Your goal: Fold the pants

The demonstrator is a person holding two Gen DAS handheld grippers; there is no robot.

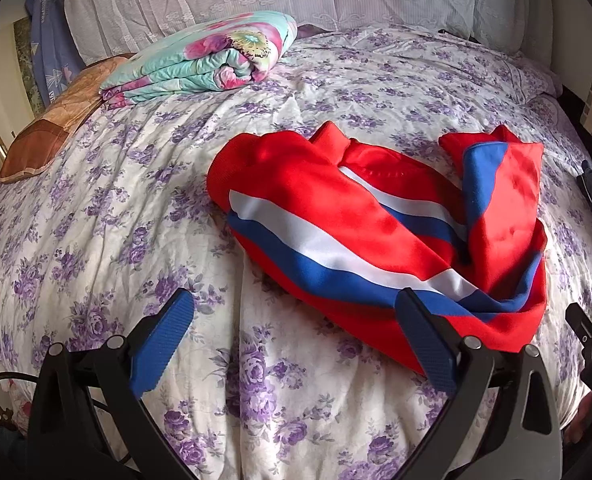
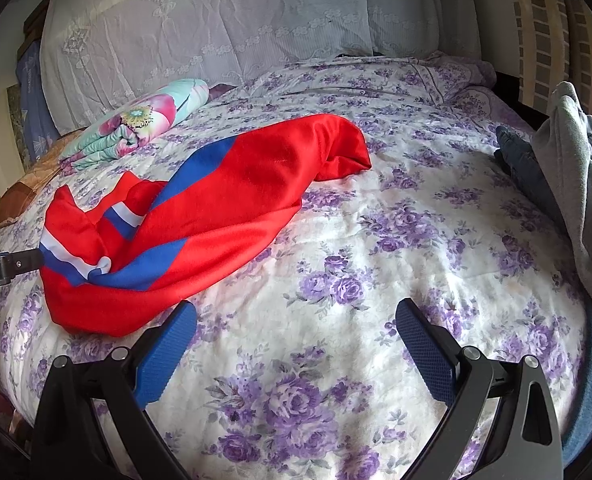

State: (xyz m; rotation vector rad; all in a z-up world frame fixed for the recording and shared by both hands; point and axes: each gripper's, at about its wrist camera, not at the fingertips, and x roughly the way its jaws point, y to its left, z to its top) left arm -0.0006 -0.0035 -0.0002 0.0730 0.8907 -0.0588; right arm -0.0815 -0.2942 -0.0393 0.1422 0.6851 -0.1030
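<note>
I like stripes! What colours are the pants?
Pants: red with blue and white stripes, clearest in left wrist view.

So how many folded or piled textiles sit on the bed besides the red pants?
2: a floral quilt folded at the far left by the headboard, and a grey-and-denim pile at the right edge; more may be hidden.

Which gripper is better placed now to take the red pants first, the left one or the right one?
Probably the left gripper: it is open and the red pants lie just past its right finger. The right gripper, also open, points mostly at bare bedspread, with the pants off to its left.
</note>
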